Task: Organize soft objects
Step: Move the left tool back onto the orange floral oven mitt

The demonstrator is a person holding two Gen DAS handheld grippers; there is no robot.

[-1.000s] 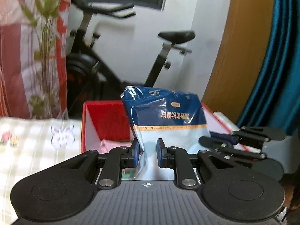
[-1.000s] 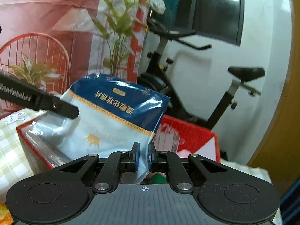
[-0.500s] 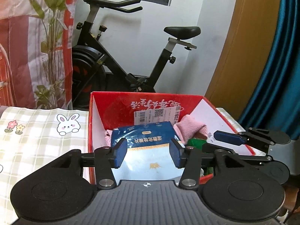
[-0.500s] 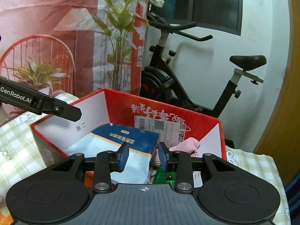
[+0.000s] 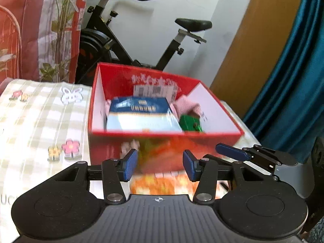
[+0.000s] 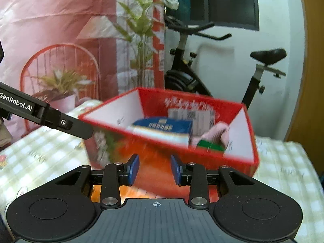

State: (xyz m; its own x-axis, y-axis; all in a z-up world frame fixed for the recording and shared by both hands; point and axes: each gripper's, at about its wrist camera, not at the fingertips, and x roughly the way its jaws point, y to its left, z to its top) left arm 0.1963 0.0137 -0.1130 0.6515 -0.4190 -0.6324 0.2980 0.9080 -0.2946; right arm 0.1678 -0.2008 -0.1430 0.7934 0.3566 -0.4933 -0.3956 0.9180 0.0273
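- The table (image 5: 36, 121) under its checked cloth spreads below and to either side of your grippers.
- The red box (image 5: 162, 141) stands on it just ahead of both sets of fingertips.
- The blue pack (image 5: 141, 113) lies flat inside the box, beyond your left gripper (image 5: 160, 167); a pink cloth (image 5: 186, 105) and a green item (image 5: 190, 122) sit to its right.
- Your left gripper's jaws stand partly apart, holding nothing.
- Your right gripper (image 6: 155, 169) is narrower, also parted and empty.
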